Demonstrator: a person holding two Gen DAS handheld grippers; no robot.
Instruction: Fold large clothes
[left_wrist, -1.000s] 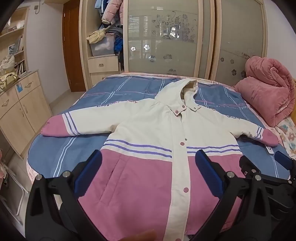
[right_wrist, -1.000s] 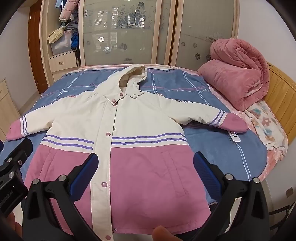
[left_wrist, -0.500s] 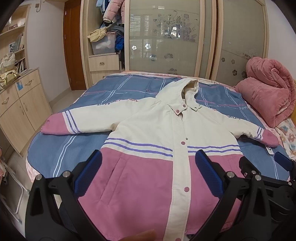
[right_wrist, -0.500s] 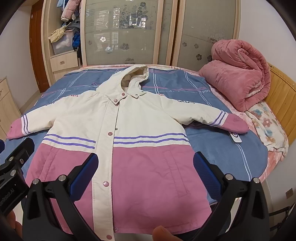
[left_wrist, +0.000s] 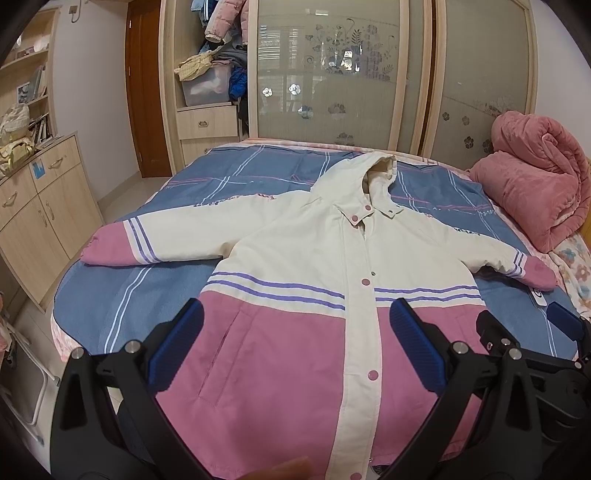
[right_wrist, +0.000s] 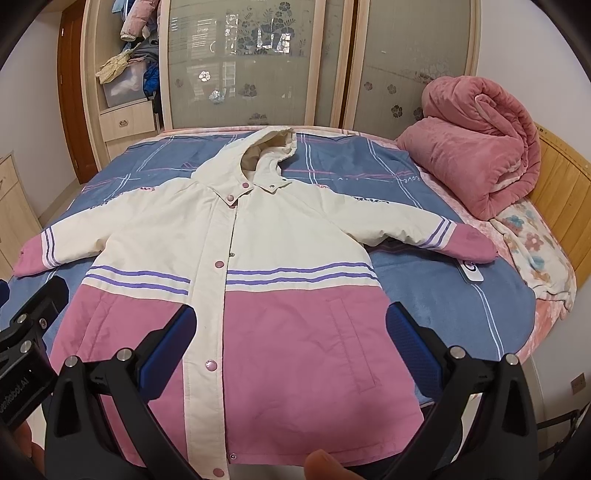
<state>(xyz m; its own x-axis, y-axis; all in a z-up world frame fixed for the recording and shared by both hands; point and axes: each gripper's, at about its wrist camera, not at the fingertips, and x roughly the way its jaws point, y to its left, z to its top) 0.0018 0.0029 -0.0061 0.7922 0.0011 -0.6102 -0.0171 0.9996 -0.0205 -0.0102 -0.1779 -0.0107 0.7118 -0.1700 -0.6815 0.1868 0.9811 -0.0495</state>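
Since the jacket (left_wrist: 306, 266) lies face up and spread flat on the bed (left_wrist: 122, 295), both sleeves out to the sides and the hood toward the wardrobe (left_wrist: 332, 74), no fold looks begun: the step in hand seems to be the approach before a first grasp. The left gripper (left_wrist: 295, 343) hangs above the pink lower panel with its fingers (left_wrist: 177, 343) spread wide and nothing between them; the right gripper (right_wrist: 288, 343) hovers over the same hem region, likewise wide and empty.

The next move probably calls for each gripper to go outward to a sleeve or a side edge (the cuffs are well apart from both), pinch the padded fabric, and carry it in toward the snap placket. The cloth is thick and quilted, so a shallow pinch may slip.

The left wrist view shows the pink cuff of the left sleeve (left_wrist: 110, 245) entire, with the cabinets and doorway beyond it, and the other gripper's black frame at its right edge. The right wrist view shows the right sleeve (right_wrist: 424, 225) whole, a white tag (right_wrist: 471, 269) on the bed just beside that cuff, the rolled pink quilt (right_wrist: 480, 147) near the headboard, and a fingertip at the bottom edge; there the left cuff is cut close to the frame's edge.
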